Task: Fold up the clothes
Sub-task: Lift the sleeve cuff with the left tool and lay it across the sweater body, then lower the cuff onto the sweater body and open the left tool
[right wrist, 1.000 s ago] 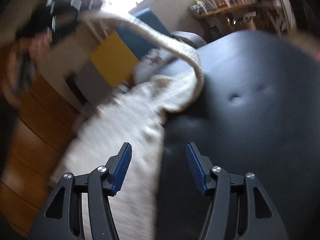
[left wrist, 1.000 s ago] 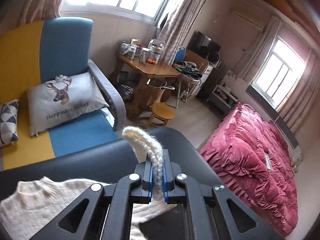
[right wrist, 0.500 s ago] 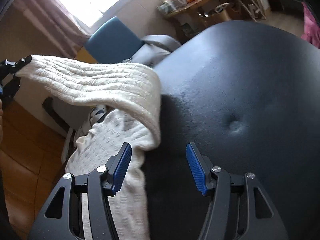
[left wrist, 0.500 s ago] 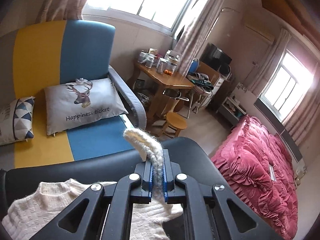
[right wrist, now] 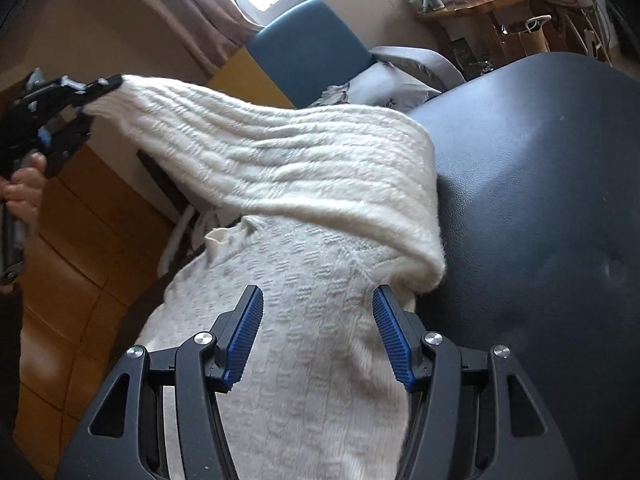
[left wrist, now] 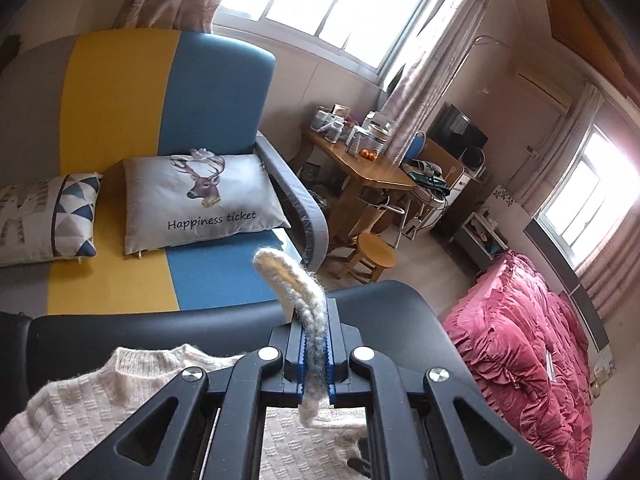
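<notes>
Over the black cushion (right wrist: 540,200), the left gripper (left wrist: 314,354) pinches the soft, floppy sweater (right wrist: 304,320) sleeve's cuff; the right gripper (right wrist: 318,334) gapes, holding nothing, above its body.

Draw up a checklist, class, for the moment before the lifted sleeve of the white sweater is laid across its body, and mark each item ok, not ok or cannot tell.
1. Left gripper shut on the sleeve: ok, the cuff sticks out past the pads.
2. Right gripper free to help: ok, open and empty above the sweater body.
3. Sleeve lifted clear of the body: ok, it stretches up to the left gripper.
4. Sweater body flat on the black cushion: cannot tell, its lower part is hidden.
5. Collar lying flat: ok.
6. Other sleeve already folded: cannot tell.
</notes>
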Demonstrator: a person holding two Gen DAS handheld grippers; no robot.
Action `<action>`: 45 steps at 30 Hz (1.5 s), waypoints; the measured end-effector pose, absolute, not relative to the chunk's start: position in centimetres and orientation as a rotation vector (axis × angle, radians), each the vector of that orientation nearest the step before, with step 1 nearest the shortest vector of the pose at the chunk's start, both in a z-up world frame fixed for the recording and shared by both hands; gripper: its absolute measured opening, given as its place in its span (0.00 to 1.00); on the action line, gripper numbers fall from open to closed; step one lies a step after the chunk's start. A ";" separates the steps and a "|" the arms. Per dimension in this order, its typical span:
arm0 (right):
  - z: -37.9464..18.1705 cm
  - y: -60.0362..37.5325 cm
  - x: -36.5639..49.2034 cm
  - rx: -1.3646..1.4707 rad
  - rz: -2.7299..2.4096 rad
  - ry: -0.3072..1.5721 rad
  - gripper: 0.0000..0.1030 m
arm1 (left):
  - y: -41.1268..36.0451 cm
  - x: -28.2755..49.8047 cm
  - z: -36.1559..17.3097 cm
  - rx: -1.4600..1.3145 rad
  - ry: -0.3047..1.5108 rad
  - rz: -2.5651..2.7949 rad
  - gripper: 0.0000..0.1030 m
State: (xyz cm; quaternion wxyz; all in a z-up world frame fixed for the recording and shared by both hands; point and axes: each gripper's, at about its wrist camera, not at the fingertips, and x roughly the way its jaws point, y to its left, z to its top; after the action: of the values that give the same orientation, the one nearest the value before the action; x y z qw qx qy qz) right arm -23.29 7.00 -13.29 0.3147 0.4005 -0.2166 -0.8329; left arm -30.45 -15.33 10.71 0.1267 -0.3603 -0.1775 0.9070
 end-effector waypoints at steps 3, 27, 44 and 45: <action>-13.6 6.4 -24.1 1.074 -2.225 -0.564 0.63 | -16.1 -29.7 10.2 -1.050 -0.516 2.646 0.06; -15.2 5.5 -25.7 1.165 -2.324 -0.408 0.78 | -26.6 -23.8 -2.8 -1.346 -0.561 2.683 0.06; -14.7 3.7 -25.4 1.186 -2.365 -0.251 0.83 | -30.0 -21.6 -11.0 -1.518 -0.624 2.647 0.11; -14.7 3.6 -25.3 1.188 -2.367 -0.240 0.83 | -30.1 -21.5 -11.2 -1.519 -0.629 2.644 0.14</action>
State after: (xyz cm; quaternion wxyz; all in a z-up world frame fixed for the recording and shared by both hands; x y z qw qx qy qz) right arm -25.34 3.56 -14.73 0.2389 0.4337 -0.0878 -0.8644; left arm -21.53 -30.09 -11.24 0.0140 -0.4878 -0.2019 0.8492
